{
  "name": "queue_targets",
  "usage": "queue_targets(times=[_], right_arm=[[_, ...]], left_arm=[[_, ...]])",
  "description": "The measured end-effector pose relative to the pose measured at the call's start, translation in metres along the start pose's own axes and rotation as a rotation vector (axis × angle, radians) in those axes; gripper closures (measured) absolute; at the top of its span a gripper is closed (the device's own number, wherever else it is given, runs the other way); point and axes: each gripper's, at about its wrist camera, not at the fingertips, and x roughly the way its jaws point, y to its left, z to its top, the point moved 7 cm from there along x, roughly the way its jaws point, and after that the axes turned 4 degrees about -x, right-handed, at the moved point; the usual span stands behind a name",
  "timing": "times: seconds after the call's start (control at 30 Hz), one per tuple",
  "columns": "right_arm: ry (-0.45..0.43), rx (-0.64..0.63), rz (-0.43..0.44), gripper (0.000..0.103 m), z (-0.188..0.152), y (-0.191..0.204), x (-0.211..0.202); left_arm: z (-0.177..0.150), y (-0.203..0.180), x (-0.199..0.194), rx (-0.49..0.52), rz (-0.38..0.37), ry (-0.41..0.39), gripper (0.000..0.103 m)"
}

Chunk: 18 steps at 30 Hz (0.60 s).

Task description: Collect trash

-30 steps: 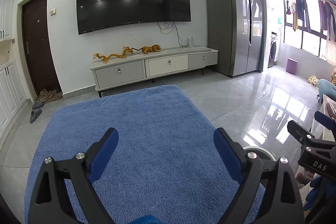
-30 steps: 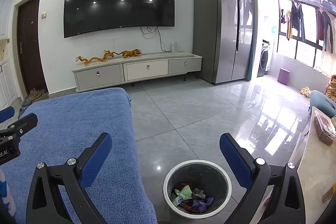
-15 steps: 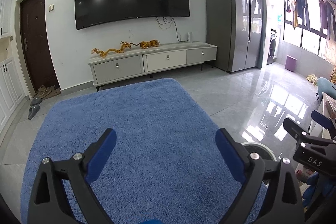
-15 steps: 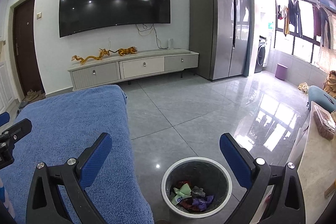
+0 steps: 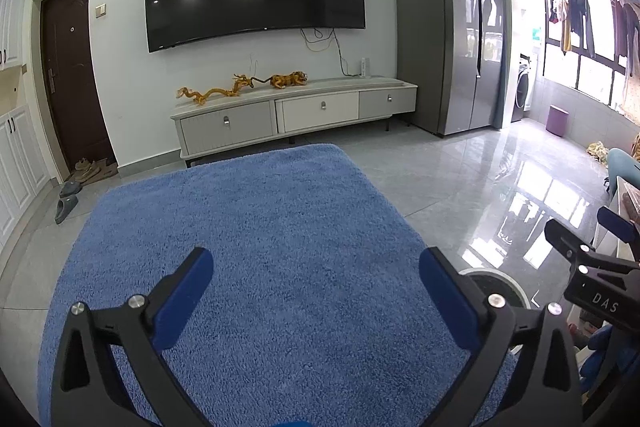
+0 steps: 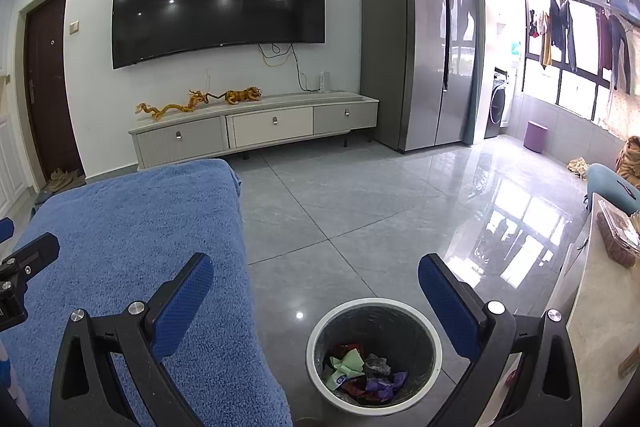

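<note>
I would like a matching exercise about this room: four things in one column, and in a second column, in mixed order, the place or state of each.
Things:
1. crumpled wrappers
2. blue towel
3. golden dragon figure
4. right gripper

Places or states:
A. on the TV cabinet
B. open and empty, above the bin
C. inside the trash bin
D. spread flat, nothing lying on it

Pairs: 1-C, 2-D, 3-A, 4-B
</note>
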Motion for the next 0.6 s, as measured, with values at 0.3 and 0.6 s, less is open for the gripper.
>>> queue_targets(times=[0.3, 0.6], right_arm=[[-0.002, -0.011, 0.000, 0.000, -0.0003, 0.0034, -0.0008], [0.001, -0.013, -0.001, 0.000, -0.0004, 0.0040, -0.0006]], left_arm=[[-0.0012, 0.0022, 0.0016, -0.014, 0.011, 0.001, 0.000], [-0.0029, 0.0030, 0.0004, 0.004, 0.038, -0.017, 0.000]])
